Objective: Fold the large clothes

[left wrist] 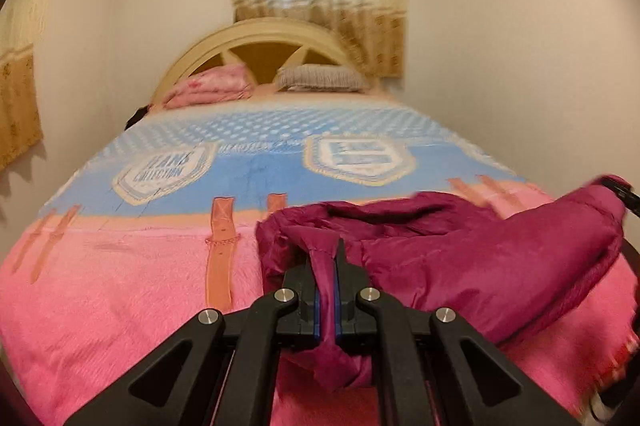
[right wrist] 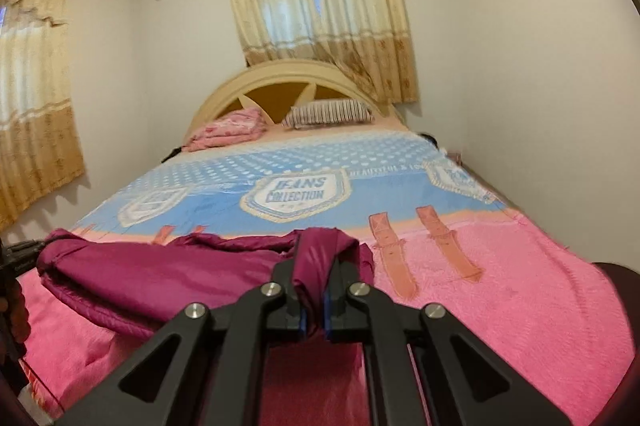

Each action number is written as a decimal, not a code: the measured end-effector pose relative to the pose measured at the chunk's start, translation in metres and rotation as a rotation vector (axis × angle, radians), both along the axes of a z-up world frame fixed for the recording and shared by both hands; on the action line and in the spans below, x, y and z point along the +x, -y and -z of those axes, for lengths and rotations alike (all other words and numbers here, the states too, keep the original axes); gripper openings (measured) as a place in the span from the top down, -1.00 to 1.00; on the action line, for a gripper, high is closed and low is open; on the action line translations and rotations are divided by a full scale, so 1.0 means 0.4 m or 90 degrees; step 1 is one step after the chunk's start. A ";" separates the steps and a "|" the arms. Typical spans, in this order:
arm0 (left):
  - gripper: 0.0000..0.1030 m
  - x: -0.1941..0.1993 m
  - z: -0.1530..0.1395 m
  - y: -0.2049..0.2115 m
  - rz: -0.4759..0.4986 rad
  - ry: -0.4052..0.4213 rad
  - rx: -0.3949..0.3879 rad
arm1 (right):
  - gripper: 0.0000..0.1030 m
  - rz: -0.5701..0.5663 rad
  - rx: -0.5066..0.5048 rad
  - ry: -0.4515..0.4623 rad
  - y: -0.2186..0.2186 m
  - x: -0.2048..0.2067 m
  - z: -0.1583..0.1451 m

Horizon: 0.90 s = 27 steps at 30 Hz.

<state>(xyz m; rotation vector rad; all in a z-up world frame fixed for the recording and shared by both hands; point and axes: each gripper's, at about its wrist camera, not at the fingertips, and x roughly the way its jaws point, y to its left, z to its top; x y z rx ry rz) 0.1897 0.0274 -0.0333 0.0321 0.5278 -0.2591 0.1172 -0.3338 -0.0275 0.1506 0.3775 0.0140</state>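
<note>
A shiny magenta garment [left wrist: 460,250] lies bunched on the near, pink end of the bed cover, held up at two ends. My left gripper [left wrist: 325,258] is shut on a fold of it, and cloth hangs down between its fingers. In the right wrist view the same garment [right wrist: 152,274] stretches away to the left. My right gripper [right wrist: 316,266] is shut on a twisted bunch of its fabric. The other gripper's black tip shows at the far right of the left wrist view [left wrist: 624,192] and at the far left of the right wrist view [right wrist: 20,254].
The bed [left wrist: 120,286] carries a pink and blue cover with badge prints. A pink folded blanket [left wrist: 212,88] and a striped pillow [left wrist: 320,77] lie by the curved headboard [left wrist: 256,34]. Walls stand close on both sides, with curtains [right wrist: 320,6] behind.
</note>
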 end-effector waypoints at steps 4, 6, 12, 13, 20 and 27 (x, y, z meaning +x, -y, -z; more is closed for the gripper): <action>0.85 0.197 0.090 0.041 -0.027 -0.040 0.026 | 0.88 0.020 0.015 -0.039 0.007 0.176 0.051; 0.85 0.266 0.130 0.047 -0.047 -0.065 0.020 | 0.88 0.029 0.021 -0.065 0.010 0.261 0.088; 0.59 0.401 0.215 0.051 -0.107 -0.126 0.007 | 0.83 0.043 0.025 -0.113 0.020 0.402 0.186; 0.41 0.416 0.220 0.046 -0.120 -0.131 -0.002 | 0.83 0.043 0.027 -0.122 0.022 0.418 0.198; -0.77 0.449 0.176 0.002 -0.260 -0.035 0.021 | 0.28 0.083 0.029 -0.147 0.042 0.506 0.251; -0.77 0.467 0.132 -0.039 -0.337 0.004 0.008 | -0.58 0.132 0.041 -0.116 0.057 0.542 0.225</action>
